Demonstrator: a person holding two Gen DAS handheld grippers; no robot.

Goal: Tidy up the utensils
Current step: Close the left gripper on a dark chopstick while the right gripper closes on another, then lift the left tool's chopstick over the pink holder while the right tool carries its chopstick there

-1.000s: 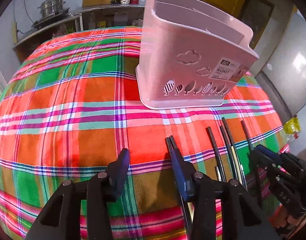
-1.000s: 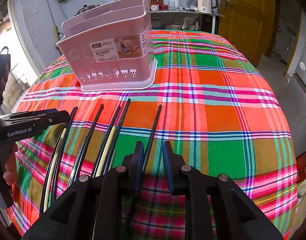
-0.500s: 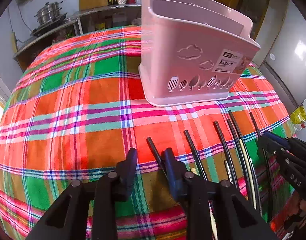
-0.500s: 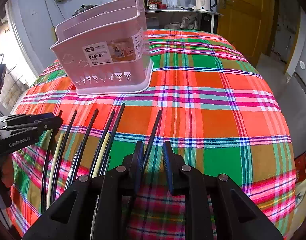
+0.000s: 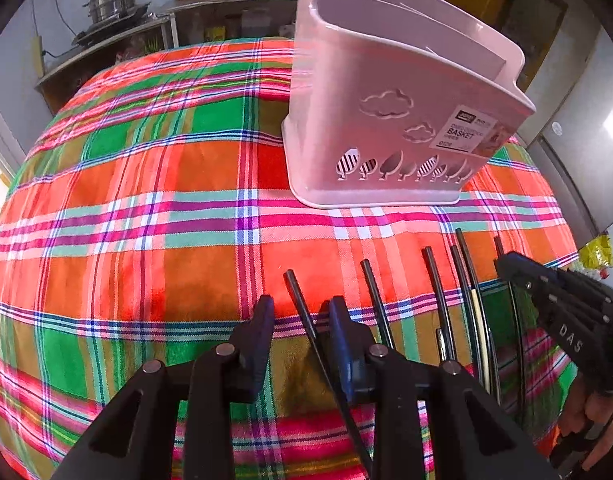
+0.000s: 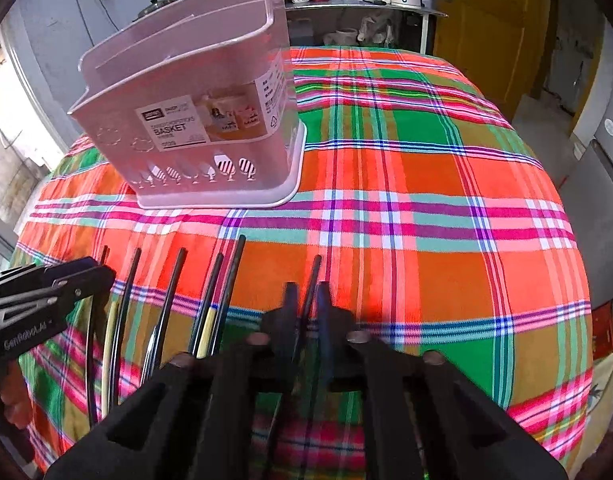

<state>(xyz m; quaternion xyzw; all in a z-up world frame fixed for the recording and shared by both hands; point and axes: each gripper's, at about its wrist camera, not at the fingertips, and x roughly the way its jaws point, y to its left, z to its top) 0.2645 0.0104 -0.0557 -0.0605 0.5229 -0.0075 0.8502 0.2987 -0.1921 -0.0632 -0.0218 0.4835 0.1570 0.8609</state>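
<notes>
Your left claw (image 5: 300,320) is closing with one black chopstick (image 5: 302,308) between its jaws, lying against the right-hand pad while the left-hand pad stands clear of it, so nothing is gripped yet; the stick crosses the gap at a slant, and if the pads meet it off-centre it could roll or flick aside into its neighbours. Those neighbours, the row of utensils (image 5: 458,300), lie flat on the plaid cloth (image 5: 146,200) just to the right, close enough that a wide sweep would drag them. Further right, your right claw (image 6: 306,304) looks clenched on another black chopstick (image 6: 313,276), though blur hides the contact; held so near its end it may droop or swing as you lift. The two claws sit near each other, so raise them one at a time. The pink basket (image 5: 386,120) stands upright behind the row, its tall rim the edge to clear. The surface to the far left and far right is open cloth, free for moving
</notes>
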